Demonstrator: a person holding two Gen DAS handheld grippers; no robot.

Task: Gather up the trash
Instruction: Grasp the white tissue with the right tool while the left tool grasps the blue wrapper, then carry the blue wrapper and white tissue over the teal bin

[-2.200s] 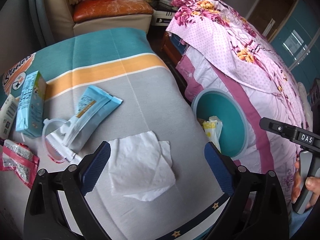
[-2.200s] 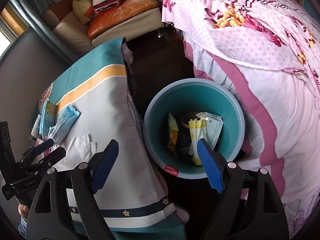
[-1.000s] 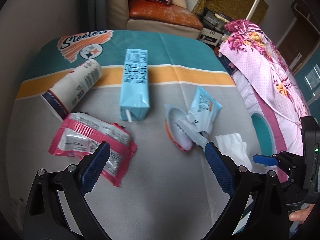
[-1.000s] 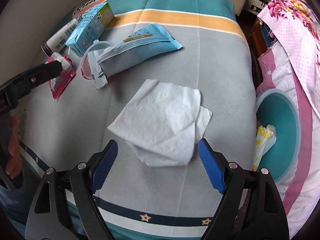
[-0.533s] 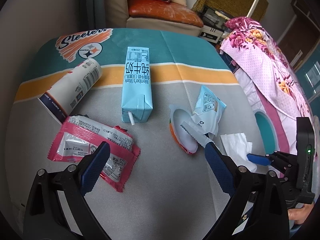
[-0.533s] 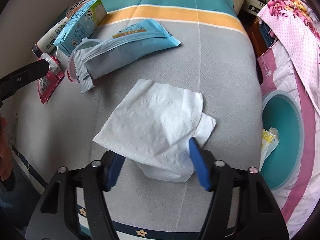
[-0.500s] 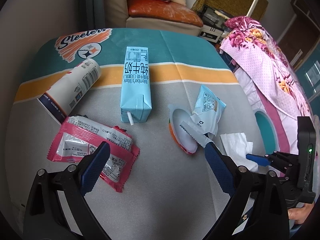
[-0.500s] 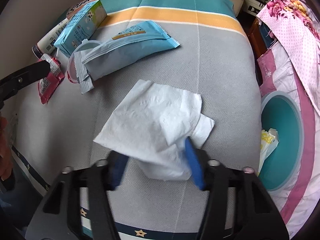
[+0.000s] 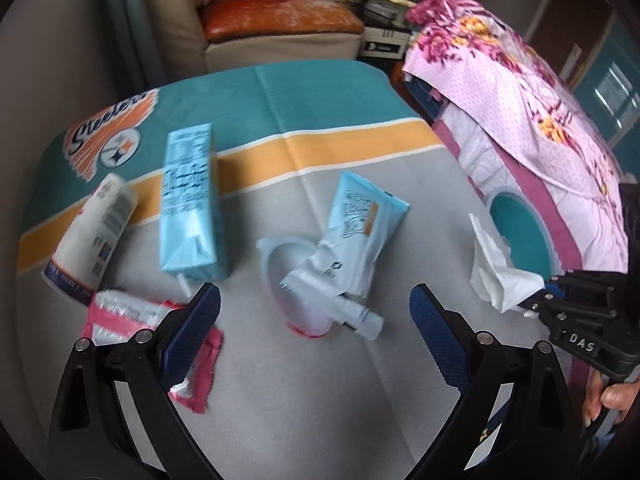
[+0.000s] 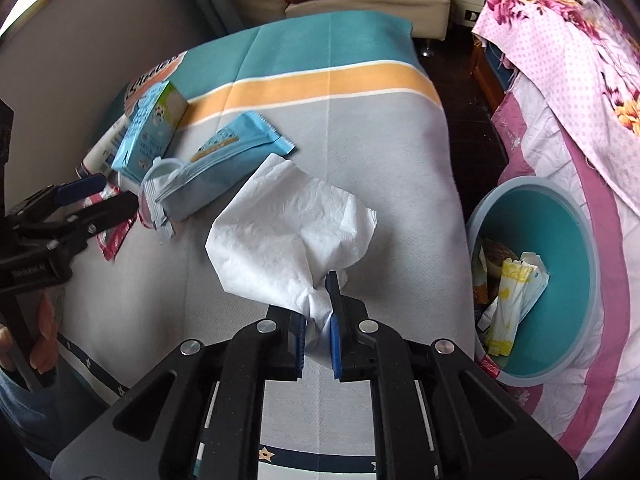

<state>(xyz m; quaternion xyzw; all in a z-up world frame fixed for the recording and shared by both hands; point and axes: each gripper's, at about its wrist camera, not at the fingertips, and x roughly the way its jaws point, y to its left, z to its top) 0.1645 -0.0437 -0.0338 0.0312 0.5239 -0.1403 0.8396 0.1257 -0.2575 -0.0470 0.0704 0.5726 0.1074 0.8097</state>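
A crumpled white tissue [image 10: 292, 236] hangs lifted off the table, and my right gripper [image 10: 316, 316] is closing its jaws on the tissue's lower end, pads pressing the paper. The left wrist view shows the same tissue [image 9: 496, 272] dangling from the right gripper [image 9: 548, 296] near the table's right edge. My left gripper [image 9: 314, 320] stands open above a light blue wrapper [image 9: 356, 232] and a clear plastic lid [image 9: 280, 264], holding nothing. A teal bin [image 10: 552, 232] with several pieces of trash sits on the floor to the right of the table.
On the table lie a blue milk carton [image 9: 192, 208], a white cup on its side [image 9: 96, 232] and a pink wrapper [image 9: 120, 312]. A bed with a pink floral cover [image 10: 580, 80] flanks the bin. A sofa [image 9: 280, 28] stands behind the table.
The right jaws have come together on the tissue and raised it off the table. The left gripper has shifted rightward over the table and rolled a little, still open.
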